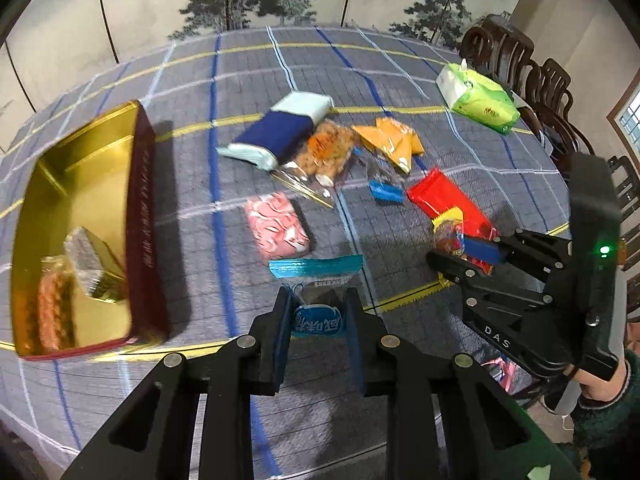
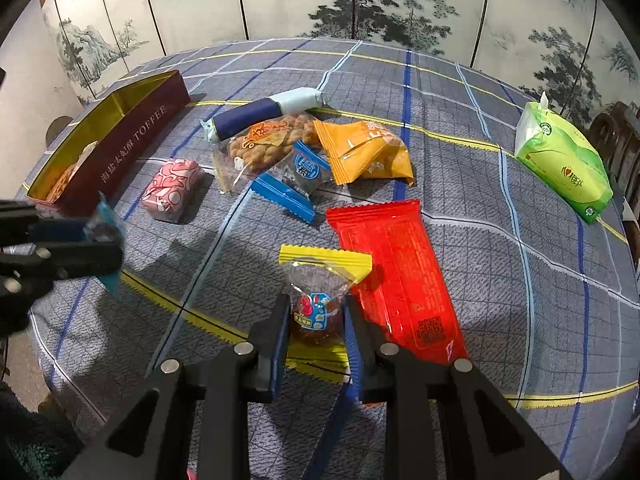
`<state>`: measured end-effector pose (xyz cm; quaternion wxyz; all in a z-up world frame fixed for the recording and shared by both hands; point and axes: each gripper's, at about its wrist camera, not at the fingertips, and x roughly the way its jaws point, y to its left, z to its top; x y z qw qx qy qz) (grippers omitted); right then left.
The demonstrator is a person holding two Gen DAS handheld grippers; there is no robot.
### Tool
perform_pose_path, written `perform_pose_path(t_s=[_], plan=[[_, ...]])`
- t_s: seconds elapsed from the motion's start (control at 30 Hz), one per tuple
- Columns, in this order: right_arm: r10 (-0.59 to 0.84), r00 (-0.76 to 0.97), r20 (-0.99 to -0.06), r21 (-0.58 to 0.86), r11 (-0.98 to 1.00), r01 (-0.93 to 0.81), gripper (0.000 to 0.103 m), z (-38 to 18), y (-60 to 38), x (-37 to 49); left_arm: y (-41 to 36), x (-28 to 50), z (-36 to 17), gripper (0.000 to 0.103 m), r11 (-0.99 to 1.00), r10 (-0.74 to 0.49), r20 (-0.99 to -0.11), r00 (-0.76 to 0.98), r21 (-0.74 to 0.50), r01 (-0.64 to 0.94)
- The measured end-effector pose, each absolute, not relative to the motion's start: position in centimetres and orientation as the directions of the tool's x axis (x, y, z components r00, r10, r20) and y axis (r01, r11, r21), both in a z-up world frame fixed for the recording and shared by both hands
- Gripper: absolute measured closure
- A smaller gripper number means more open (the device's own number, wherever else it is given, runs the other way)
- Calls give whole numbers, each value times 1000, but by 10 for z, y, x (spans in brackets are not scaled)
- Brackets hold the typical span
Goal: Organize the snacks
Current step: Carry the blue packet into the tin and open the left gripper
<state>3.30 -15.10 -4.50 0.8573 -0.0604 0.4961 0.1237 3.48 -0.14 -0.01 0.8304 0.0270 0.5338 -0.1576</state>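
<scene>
My left gripper point(image 1: 318, 300) is shut on a clear snack packet with blue ends point(image 1: 316, 268), held a little above the cloth. In the right wrist view the left gripper point(image 2: 100, 240) hangs with that blue packet point(image 2: 105, 222) near the tin's front corner. My right gripper point(image 2: 317, 308) is shut on a clear packet with yellow ends point(image 2: 320, 264), low at the cloth beside the long red packet point(image 2: 400, 276). The right gripper point(image 1: 460, 252) also shows at the right of the left wrist view. An open maroon toffee tin point(image 1: 140, 220) with a gold inside holds a few snacks.
Loose on the checked tablecloth point(image 2: 500, 300) lie a pink packet point(image 2: 172, 188), a bag of nuts point(image 2: 264, 144), an orange packet point(image 2: 364, 152), a small blue packet point(image 2: 288, 192) and a navy and pale blue packet point(image 2: 260, 116). A green tissue pack point(image 2: 560, 164) lies far right. Chairs point(image 1: 552, 92) ring the table.
</scene>
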Motion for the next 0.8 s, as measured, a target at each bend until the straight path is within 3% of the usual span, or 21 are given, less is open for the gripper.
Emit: perform_pose_path(t_s=[0.4, 0.8], plan=[[120, 472, -873, -10, 964, -265, 78, -44, -147, 33, 71, 42, 36, 81, 985, -120, -864, 488, -43, 165], [108, 471, -876, -13, 969, -246, 78, -45, -146, 33, 164, 58, 21, 81, 999, 27, -882, 470, 10, -39]])
